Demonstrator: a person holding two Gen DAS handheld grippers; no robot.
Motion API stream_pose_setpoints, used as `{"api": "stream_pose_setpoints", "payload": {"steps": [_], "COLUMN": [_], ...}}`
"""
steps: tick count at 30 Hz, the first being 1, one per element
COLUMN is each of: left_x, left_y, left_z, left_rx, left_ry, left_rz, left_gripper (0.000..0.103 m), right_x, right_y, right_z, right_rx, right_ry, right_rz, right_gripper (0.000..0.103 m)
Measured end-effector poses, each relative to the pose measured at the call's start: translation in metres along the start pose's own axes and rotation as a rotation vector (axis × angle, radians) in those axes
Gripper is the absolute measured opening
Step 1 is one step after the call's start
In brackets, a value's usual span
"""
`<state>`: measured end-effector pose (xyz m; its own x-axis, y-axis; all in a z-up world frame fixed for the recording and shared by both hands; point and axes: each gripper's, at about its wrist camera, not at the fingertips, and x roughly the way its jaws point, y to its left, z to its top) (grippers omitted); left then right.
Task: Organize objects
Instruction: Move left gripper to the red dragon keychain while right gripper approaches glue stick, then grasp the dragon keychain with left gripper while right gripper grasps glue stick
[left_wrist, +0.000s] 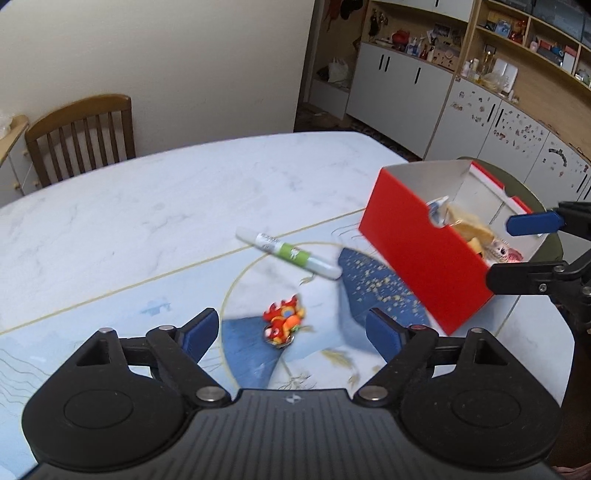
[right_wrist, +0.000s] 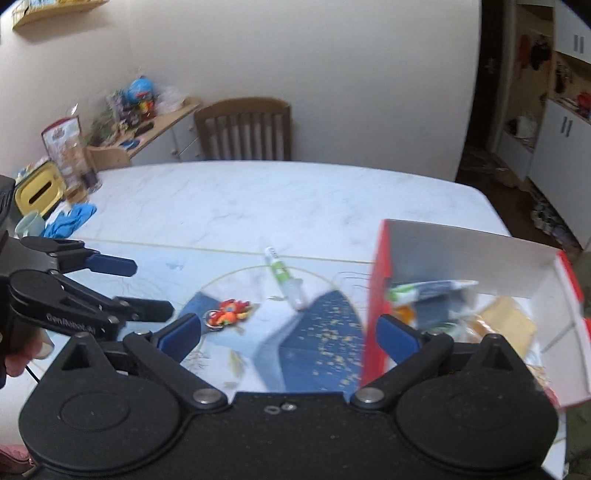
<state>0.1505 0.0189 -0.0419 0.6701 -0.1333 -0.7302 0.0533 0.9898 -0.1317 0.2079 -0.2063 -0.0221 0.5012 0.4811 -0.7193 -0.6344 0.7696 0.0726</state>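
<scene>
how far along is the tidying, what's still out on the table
Done: several items already lie inside the red box. In hand: nothing; left gripper and right gripper are both open and empty. Left: the white-and-green tube and red-orange keychain toy still lie on the table.

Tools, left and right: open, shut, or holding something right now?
Left tool: open, empty, above the small red-orange keyring toy.
Right tool: open, holding nothing.
</scene>
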Motion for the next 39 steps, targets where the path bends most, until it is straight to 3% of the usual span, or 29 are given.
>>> {"api": "stream_pose_setpoints", "payload": {"steps": [4,25,31,37,39], "left_x": [0.012,0.094,0.109,0.119,0.120], "left_y": [0.010,-0.001,-0.002,-0.003,-0.003], "left_z": [-0.008,-0.026,-0.027,-0.026,-0.025], "left_rx": [0.005,0.106,0.112,0.115,0.115], "left_ry": [0.001,0.026,0.033,0.035,0.036], "left_rz": [0.015,0.009,0.010,0.019,0.018], "left_gripper": [0.101,0.101,0.101,0.100,0.096], "right_x": [0.025,0.163,0.187,0.198,0.200], "right_y": [0.012,0.008,-0.001,-0.007,-0.008], "right_z": [0.011,0.043,0.038,0.035,0.034], "right_rx": [-0.001,-0.021,-0.012,0.005,0.005], "right_ry": [0.032,0.233,0.274,0.296,0.298], "right_rz": [-0.011,-0.060,-0.055,-0.047,-0.044], "right_gripper": [0.101,0.100,0.094,0.082,0.080]}}
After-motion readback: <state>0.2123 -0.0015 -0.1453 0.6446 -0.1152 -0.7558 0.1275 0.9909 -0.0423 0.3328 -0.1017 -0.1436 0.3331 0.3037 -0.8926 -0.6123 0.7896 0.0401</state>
